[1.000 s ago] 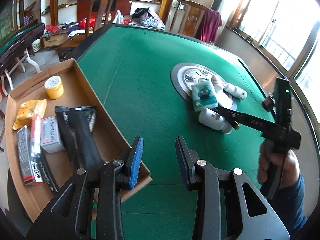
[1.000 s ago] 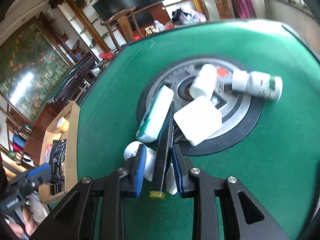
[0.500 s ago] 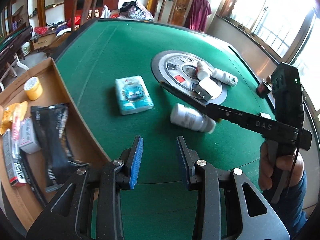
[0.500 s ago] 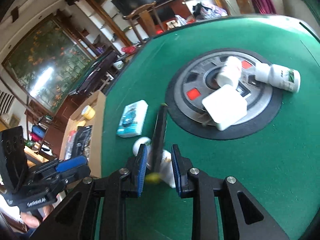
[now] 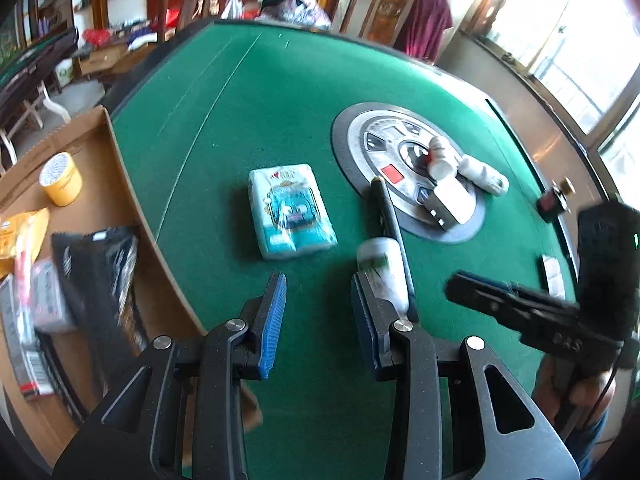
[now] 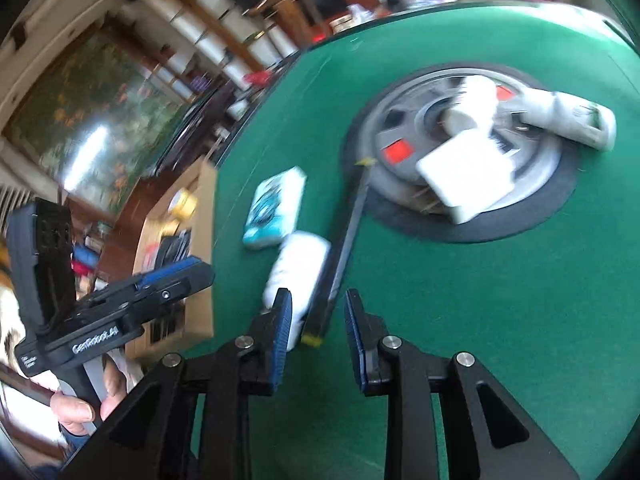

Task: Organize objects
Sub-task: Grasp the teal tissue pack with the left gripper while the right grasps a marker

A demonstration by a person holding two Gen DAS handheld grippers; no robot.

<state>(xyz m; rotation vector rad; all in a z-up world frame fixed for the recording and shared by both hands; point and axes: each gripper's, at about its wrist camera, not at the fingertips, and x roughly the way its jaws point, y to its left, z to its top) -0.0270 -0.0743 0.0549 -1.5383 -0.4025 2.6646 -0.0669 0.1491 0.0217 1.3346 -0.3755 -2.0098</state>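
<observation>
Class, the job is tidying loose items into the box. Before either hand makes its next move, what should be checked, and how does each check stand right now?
1. Left tongs open and empty: ok.
2. Tissue pack lying flat on the green felt, nothing touching it: ok.
3. Right tongs free of the black stick, with the pads not pressing it: ok.
4. White bottle beside the stick at rest: cannot tell, the picture is blurred.
5. Cardboard box has bare floor left, near the yellow tape roll: ok.
</observation>
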